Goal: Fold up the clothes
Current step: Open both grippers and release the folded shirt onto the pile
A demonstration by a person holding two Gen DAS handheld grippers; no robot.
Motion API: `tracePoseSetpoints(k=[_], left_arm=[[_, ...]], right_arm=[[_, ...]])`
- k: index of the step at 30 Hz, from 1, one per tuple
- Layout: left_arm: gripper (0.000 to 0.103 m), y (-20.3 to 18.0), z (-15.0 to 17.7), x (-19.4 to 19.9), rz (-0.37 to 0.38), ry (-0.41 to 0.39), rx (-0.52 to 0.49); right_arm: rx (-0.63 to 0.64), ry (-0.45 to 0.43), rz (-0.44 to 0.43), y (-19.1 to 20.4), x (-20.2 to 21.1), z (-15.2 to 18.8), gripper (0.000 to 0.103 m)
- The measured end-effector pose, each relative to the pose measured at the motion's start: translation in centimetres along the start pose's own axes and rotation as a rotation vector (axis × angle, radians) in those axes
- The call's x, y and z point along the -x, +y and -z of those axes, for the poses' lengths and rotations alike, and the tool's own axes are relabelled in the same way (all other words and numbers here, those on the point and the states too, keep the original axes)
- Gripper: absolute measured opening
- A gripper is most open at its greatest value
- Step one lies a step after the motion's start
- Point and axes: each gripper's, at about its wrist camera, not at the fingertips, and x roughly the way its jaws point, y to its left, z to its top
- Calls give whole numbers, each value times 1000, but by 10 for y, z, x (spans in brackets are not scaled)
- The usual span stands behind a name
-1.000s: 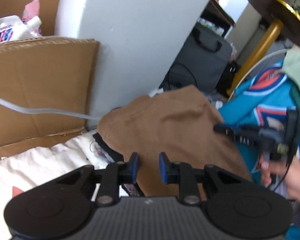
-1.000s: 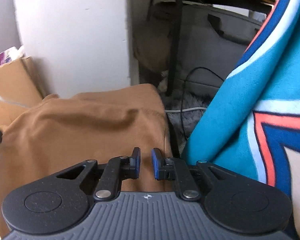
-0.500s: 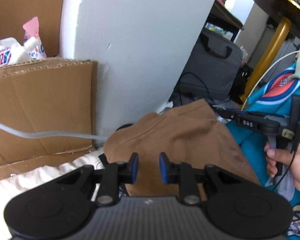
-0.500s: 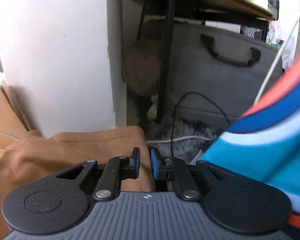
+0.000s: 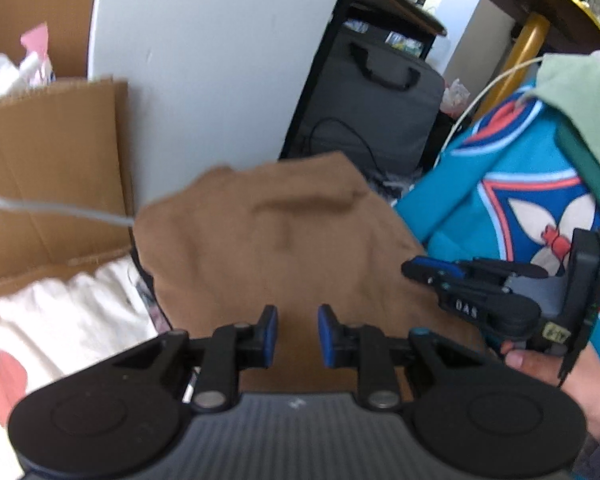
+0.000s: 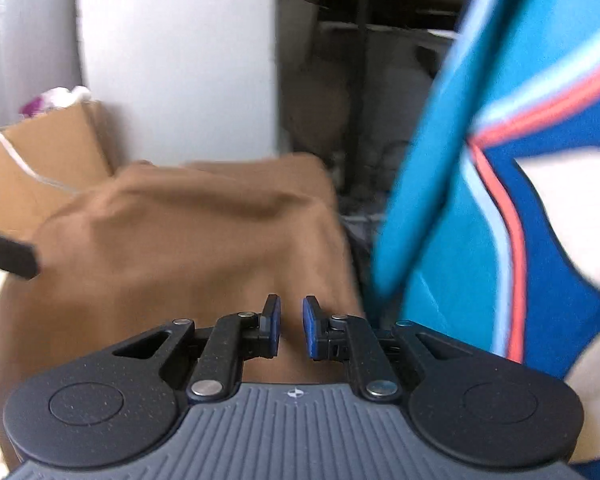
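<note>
A brown garment [image 5: 276, 240] lies bunched in front of both grippers, on top of a white cloth [image 5: 60, 320]. My left gripper [image 5: 296, 336] hovers over its near edge, open by a narrow gap with nothing between the pads. In the left wrist view my right gripper [image 5: 412, 270] comes in from the right, held by a hand [image 5: 560, 372], its tip at the garment's right edge. In its own view the right gripper [image 6: 292, 326] is slightly open and empty above the brown garment [image 6: 180, 248]. A teal jersey [image 5: 500, 200] with red and blue markings lies to the right.
A cardboard box [image 5: 52, 160] and a white wall [image 5: 220, 60] stand behind the garment. A grey bag [image 5: 372, 100] sits on the floor beyond, beside a round table on a yellow leg [image 5: 520, 52]. A green cloth [image 5: 580, 92] rests on the teal jersey [image 6: 480, 220].
Both grippers have dropped back down toward the brown garment after a brief rise. The right gripper has moved lower and closer to the garment's right edge. Finger gaps look unchanged.
</note>
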Motion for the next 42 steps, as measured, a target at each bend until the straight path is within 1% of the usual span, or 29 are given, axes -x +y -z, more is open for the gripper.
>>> tracePoseSetpoints(k=[3, 5, 8, 10, 12, 14, 17, 18, 20, 21, 23, 26, 30, 31, 33, 36, 37, 38, 39, 40, 41, 42], left_arm=[[20, 2, 10, -7, -25, 20, -12], [16, 3, 13, -7, -49, 26, -10], [15, 2, 16, 2, -79, 9, 45], [15, -2, 21, 10, -103, -6, 59], [15, -6, 28, 18, -111, -19, 64], [15, -10, 36, 26, -109, -37, 66], [15, -17, 47, 29, -87, -35, 64], [15, -18, 51, 28, -81, -25, 69], [16, -12, 58, 20, -70, 13, 111], [15, -9, 61, 17, -65, 31, 133], [13, 0, 66, 15, -52, 33, 175], [13, 4, 74, 18, -54, 40, 188], [13, 5, 89, 21, -69, 68, 182], [15, 7, 93, 21, -74, 76, 183], [16, 13, 102, 20, -68, 110, 232], [17, 20, 117, 21, -65, 156, 306], [25, 20, 121, 24, -64, 164, 312], [30, 20, 124, 26, -64, 173, 317], [44, 19, 128, 30, -65, 178, 320], [60, 17, 131, 34, -67, 182, 322], [66, 16, 133, 39, -74, 180, 319], [72, 13, 136, 45, -79, 174, 313]], right_arm=[[0, 26, 67, -9, -8, 6, 17], [34, 39, 113, -8, -11, 11, 17], [46, 20, 158, -7, -2, 16, 17], [45, -2, 162, -5, 11, 20, 18], [42, -25, 158, -2, 25, 25, 18], [38, -46, 145, 2, 39, 31, 18], [30, -37, 110, 6, 50, 42, 18], [40, -19, 101, 9, 50, 46, 18], [59, 9, 93, 13, 49, 55, 17], [68, 13, 98, 12, 49, 59, 17], [71, 21, 110, 10, 52, 68, 17], [64, 35, 131, 5, 51, 76, 17], [16, 71, 164, -1, 64, 91, 19], [-2, 85, 171, -2, 67, 95, 20], [-30, 111, 178, -2, 77, 106, 20], [-62, 121, 155, 4, 98, 121, 22], [-84, 120, 148, 5, 107, 124, 29], [-100, 118, 145, 7, 115, 126, 33], [-114, 115, 142, 8, 124, 128, 41], [-127, 114, 141, 9, 132, 129, 47], [-138, 119, 139, 10, 139, 129, 50], [-143, 124, 135, 11, 146, 128, 56]])
